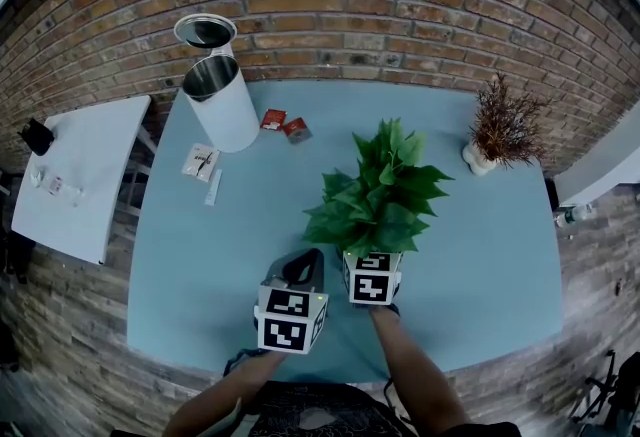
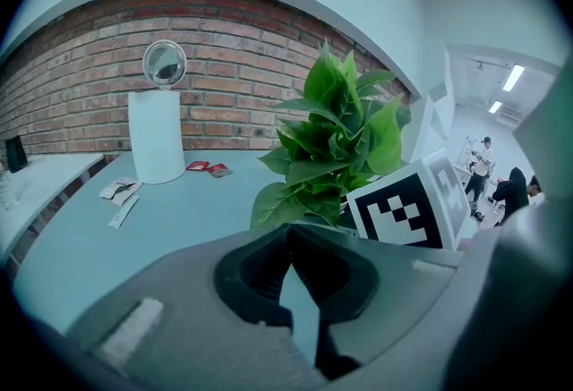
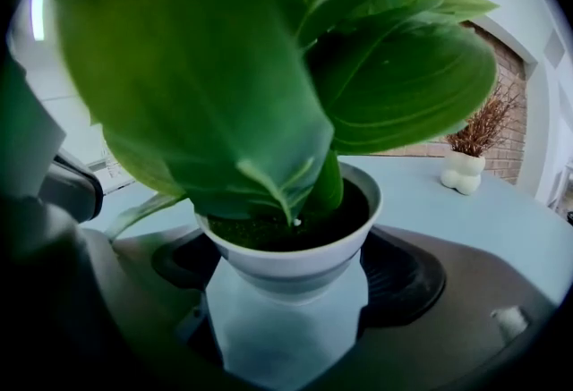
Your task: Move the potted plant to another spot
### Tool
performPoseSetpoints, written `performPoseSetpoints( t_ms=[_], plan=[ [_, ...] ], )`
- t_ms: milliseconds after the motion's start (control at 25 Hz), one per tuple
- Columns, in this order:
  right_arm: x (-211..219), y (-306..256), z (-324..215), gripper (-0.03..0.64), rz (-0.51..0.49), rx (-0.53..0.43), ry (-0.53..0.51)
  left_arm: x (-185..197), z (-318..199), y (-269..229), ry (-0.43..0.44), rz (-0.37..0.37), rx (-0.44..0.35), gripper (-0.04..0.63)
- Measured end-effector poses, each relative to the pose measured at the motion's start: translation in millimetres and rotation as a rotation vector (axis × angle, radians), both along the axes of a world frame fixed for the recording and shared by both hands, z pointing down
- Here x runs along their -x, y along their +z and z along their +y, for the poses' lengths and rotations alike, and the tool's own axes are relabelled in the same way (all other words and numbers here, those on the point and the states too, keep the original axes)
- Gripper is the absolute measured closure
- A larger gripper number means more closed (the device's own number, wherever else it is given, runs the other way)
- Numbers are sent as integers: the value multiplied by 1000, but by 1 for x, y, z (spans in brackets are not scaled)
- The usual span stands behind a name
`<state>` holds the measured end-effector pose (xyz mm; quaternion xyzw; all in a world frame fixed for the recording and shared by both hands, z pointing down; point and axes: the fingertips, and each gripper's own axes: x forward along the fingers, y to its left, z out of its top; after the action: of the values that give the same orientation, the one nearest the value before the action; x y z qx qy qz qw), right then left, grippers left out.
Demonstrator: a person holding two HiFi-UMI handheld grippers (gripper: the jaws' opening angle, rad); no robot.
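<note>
Right hand-held gripper [image 3: 291,277]: jaws wide apart, pot [image 3: 286,255] sits between them, pads not visibly pressing. Potted plant [image 1: 378,190] is at its 12 o'clock, upright, long axis vertical, standing on the tabletop [image 1: 220,255] front-centre. Left hand-held gripper [image 2: 286,237]: jaws together, empty, plant at its 1 o'clock. Right hand is nearer; closing on the pot looks next.

Glossy leaves [image 3: 197,67] top a smooth white pot [image 3: 291,266] on a matt tabletop [image 1: 250,255] before rough brick [image 1: 380,5].
</note>
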<state>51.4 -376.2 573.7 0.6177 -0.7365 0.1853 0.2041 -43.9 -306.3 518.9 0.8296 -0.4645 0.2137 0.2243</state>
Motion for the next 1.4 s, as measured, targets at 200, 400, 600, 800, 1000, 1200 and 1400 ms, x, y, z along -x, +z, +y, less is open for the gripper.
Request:
performPoseSetpoints(
  t_ms=[200,400,600,800,1000,1200,1400],
  plan=[
    [0,0,0,140,6,8,-11,0,3,-1,-6,3,0,597],
    [-1,0,3,141,8,25,-24,2,7,-4,-18,3,-2,597],
    [1,0,8,141,10,35,-36,2,13,-6,-22,3,-7,597],
    [3,3,15,141,8,36,-44,2,19,-5,-24,1,-11,597],
    [2,2,25,141,16,42,-52,-1,26,-7,-26,0,-10,597],
    [1,3,36,141,18,42,-58,-3,36,-8,-29,1,-14,597],
    [4,-2,48,141,19,49,-85,-4,46,-7,-38,-2,-16,597]
  ],
)
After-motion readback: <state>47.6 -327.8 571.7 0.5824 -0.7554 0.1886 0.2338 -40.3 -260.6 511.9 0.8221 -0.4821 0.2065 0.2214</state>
